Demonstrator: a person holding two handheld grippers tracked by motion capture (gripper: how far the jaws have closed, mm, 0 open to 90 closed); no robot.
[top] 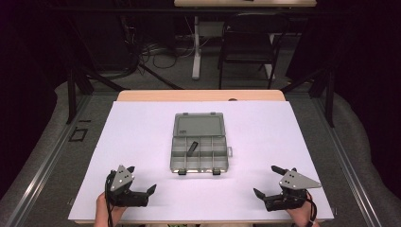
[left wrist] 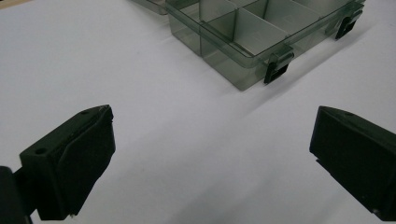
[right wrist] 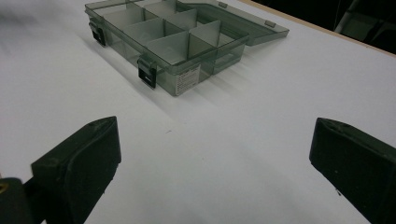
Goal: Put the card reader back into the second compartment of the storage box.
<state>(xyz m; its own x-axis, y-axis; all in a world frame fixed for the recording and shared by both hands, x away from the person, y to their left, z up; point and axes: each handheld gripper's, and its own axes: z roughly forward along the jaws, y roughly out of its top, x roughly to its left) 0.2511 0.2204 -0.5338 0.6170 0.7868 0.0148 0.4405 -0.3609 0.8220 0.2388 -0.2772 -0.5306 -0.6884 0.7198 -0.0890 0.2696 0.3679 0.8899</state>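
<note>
A clear grey compartment box (top: 199,153) lies open in the middle of the white table, its lid (top: 198,125) folded back flat. One dark small item (top: 192,148) leans in an upper middle compartment. Two black latches hang off the box's near edge (left wrist: 276,70) (right wrist: 147,72). My left gripper (top: 140,179) rests near the front left edge, open and holding nothing. My right gripper (top: 265,181) rests near the front right, also open and holding nothing. In the left gripper view the box (left wrist: 252,37) is ahead to the right; in the right gripper view the box (right wrist: 173,42) is ahead to the left.
The white sheet (top: 142,137) covers a wooden table (top: 198,95). Behind the table stand a dark chair (top: 248,45), a white table leg (top: 196,52) and loose cables on the floor. Bare sheet lies on both sides of the box.
</note>
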